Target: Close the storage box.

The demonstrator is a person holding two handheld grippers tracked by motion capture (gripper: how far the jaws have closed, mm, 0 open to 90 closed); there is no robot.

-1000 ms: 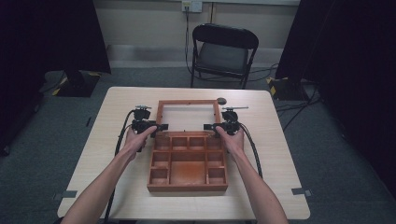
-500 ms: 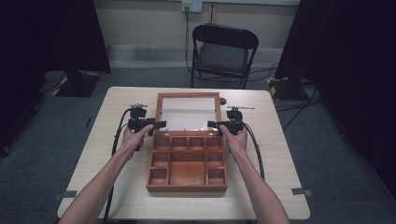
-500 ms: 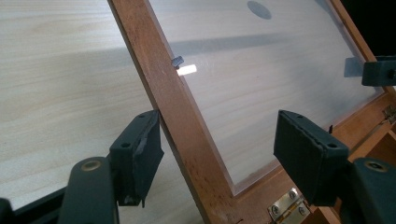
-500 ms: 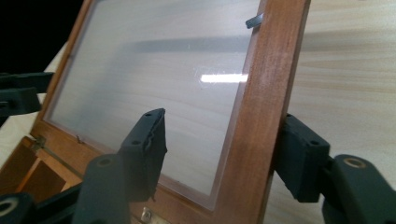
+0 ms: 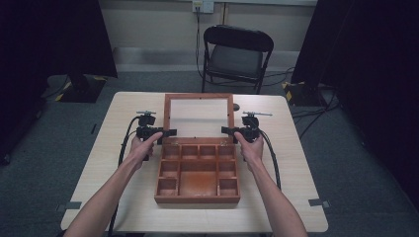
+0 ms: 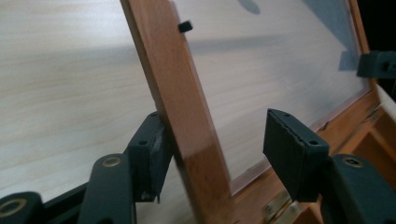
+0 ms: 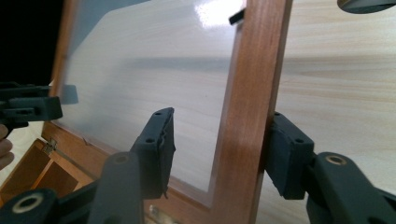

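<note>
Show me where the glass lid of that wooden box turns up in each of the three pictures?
High view: lid stands open at table centre, behind the compartments.
Left gripper view: its side rail runs between the tongs.
Right gripper view: other side rail between the tongs.
Shared landmark: the glass pane.

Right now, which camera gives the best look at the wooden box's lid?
The high view: it shows the whole lid raised behind the compartments, a tool at each side rail. The left gripper view shows just its left rail between open jaws, one pad touching; the right gripper view, likewise, its right rail.
</note>
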